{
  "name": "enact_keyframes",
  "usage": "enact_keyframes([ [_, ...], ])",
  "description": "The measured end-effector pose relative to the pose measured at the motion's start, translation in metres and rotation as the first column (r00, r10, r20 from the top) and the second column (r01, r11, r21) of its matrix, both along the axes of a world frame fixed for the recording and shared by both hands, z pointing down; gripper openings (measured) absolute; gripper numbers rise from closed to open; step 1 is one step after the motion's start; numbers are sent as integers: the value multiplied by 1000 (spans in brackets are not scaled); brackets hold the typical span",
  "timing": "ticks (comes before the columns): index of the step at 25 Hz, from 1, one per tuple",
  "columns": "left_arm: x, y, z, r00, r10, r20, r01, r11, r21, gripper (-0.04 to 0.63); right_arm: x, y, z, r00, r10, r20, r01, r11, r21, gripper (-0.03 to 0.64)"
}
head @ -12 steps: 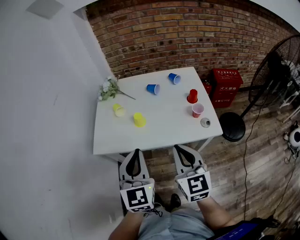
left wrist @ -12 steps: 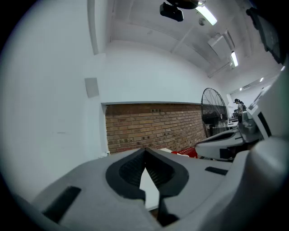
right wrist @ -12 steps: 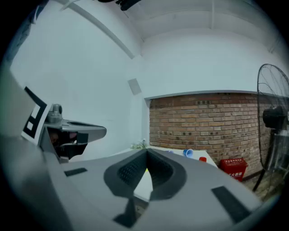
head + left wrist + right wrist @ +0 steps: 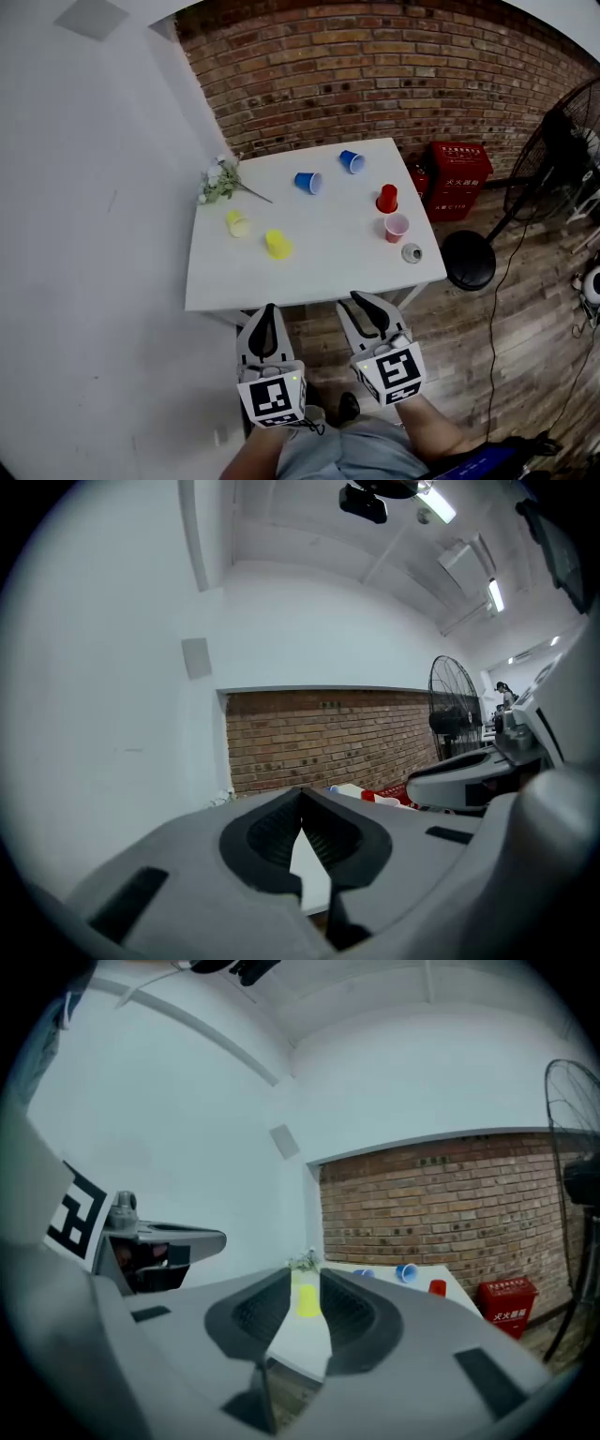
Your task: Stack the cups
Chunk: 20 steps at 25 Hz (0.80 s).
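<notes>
Several cups stand scattered on the white table (image 4: 328, 272). Two yellow cups (image 4: 277, 244) (image 4: 237, 223) are at the left. Two blue cups (image 4: 307, 182) (image 4: 352, 161) lie on their sides at the back. A red cup (image 4: 386, 198) and a pink cup (image 4: 397, 227) are at the right. Both grippers hang below the table's near edge, apart from every cup. My left gripper (image 4: 269, 314) (image 4: 302, 797) is shut and empty. My right gripper (image 4: 364, 305) (image 4: 305, 1283) has a narrow gap with nothing in it; a yellow cup (image 4: 307, 1299) shows far beyond.
A sprig of flowers (image 4: 217, 181) lies at the table's back left corner and a small grey round lid (image 4: 412, 252) near its right edge. A black stool (image 4: 469, 260), a red box (image 4: 457, 178) and a standing fan (image 4: 562, 141) are to the right. A brick wall is behind.
The head view has shifted slightly. Both grippers stay at about the same spot below the table edge, and no cup has moved.
</notes>
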State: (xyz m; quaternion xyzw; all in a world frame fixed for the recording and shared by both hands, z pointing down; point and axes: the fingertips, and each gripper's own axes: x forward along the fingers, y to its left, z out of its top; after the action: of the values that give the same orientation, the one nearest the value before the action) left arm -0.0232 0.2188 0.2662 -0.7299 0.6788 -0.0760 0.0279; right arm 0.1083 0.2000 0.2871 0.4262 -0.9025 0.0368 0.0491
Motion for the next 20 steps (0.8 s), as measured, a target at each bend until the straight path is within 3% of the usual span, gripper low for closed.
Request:
enact_keyframes([
  [10, -59, -46, 27, 998, -61, -17, 61, 998, -27, 3, -29, -42, 28, 999, -7, -38, 6, 999, -35, 84],
  [20, -120, -172, 96, 995, 75, -66, -83, 988, -134, 3, -96, -160, 49, 991, 88, -101, -93, 995, -43, 66],
])
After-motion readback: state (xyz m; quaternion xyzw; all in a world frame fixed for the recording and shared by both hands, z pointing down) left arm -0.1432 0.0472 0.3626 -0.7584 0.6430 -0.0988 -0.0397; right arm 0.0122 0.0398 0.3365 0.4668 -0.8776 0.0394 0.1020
